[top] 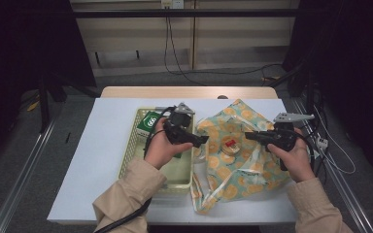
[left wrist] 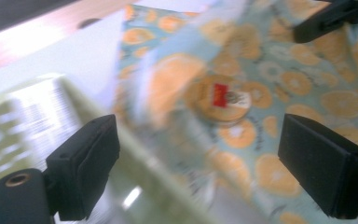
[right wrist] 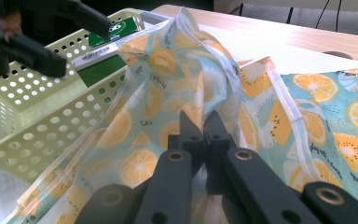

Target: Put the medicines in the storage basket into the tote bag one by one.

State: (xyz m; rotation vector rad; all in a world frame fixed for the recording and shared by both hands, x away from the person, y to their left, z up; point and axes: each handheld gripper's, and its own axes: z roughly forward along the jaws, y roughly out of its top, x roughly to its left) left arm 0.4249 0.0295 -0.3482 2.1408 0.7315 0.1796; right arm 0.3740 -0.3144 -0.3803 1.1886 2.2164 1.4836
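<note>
Table (top: 102, 145): white sheet over a pale wooden top, wood bare along the far edge.
Room: dim — dark curtains at both sides, pale wall panels behind, black cables hanging from a wall socket and trailing across the grey floor.
Bag (top: 243, 155): fruit-print plastic, orange slices on pale blue, spread over the right half of the table, its left edge raised against the basket.
Tin (top: 230, 146): small, round, red label; lies on the bag's print, between the two grippers; whether inside the bag or on top, hard to tell.
Right gripper (top: 248, 136): clenched on a fold of the bag (right wrist: 186, 79), jaws pressed together with the film pinched and lifted between them.
Left gripper (top: 205, 139): released, jaws wide apart, hovering over the basket's right edge, tips pointing at the bag; nothing between them.
Basket (top: 132, 150): pale yellow-green, perforated walls, just left of the bag and touching it.
Green box (top: 150, 121): at the basket's far end, white printing on it — partly covered by the left hand (top: 162, 145).
Hard to make out: left gripper view heavily blurred, basket rim (left wrist: 135, 154) smeared; tin (left wrist: 223, 99) still readable by its red label.
Cut off: beige sleeves at the bottom edge; basket floor largely behind the left forearm.
In the way: raised bag fold between the right gripper and the basket (right wrist: 42, 107).
</note>
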